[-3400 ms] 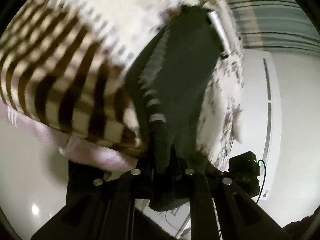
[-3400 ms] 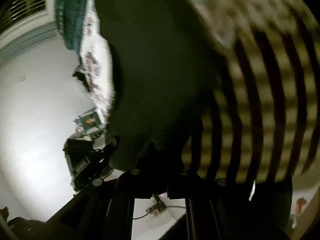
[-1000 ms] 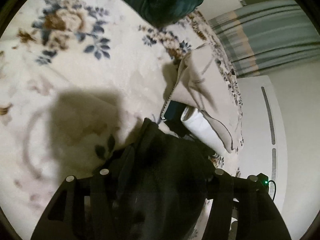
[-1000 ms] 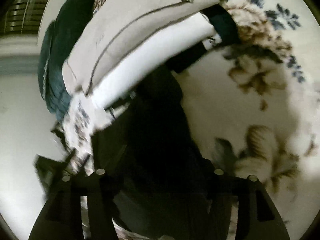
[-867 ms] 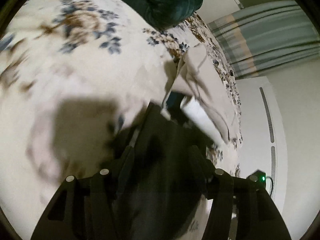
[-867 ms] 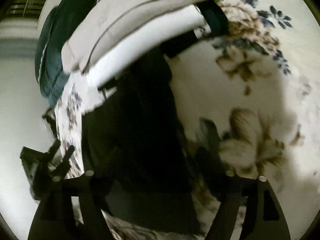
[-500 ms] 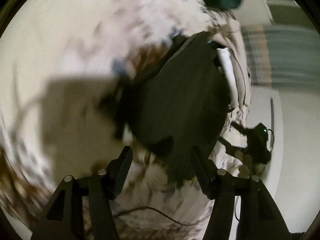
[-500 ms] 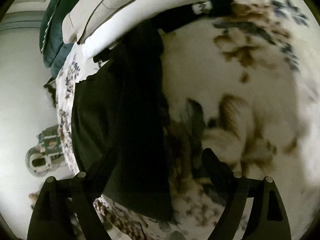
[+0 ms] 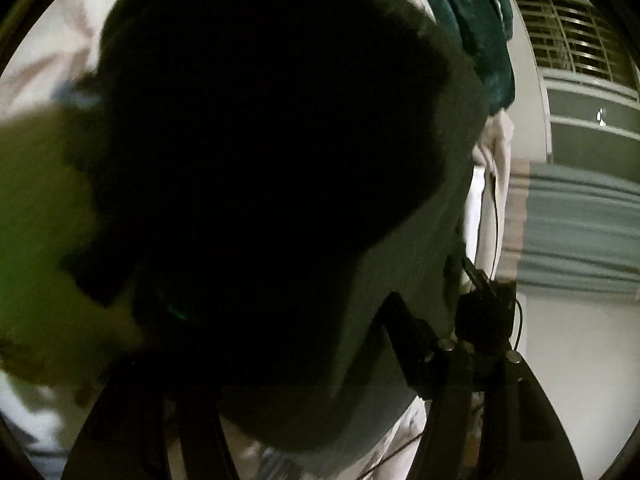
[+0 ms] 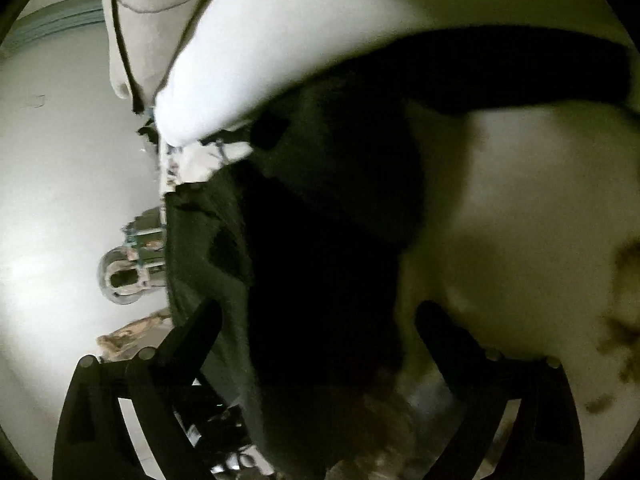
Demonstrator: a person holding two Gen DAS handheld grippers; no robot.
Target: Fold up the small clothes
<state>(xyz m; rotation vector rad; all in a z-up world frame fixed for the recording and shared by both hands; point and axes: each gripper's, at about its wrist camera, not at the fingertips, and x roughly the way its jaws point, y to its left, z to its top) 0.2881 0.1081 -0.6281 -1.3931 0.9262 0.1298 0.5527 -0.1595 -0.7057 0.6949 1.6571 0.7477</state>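
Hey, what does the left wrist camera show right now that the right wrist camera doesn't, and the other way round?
Only the left wrist view shows a dark green cushion, a barred window and a grey-blue curtain.

Only the right wrist view shows the folded white cloth with a beige garment stacked on it, and the right gripper open.

Both show the black garment filling the middle, lying on the pale bedspread.

A cream floral bedspread (image 10: 520,208) fills the right of the right wrist frame. On it lies a dark garment (image 10: 320,240), centre, and folded pale clothes (image 10: 248,40) (stacked, upper left) touching it.
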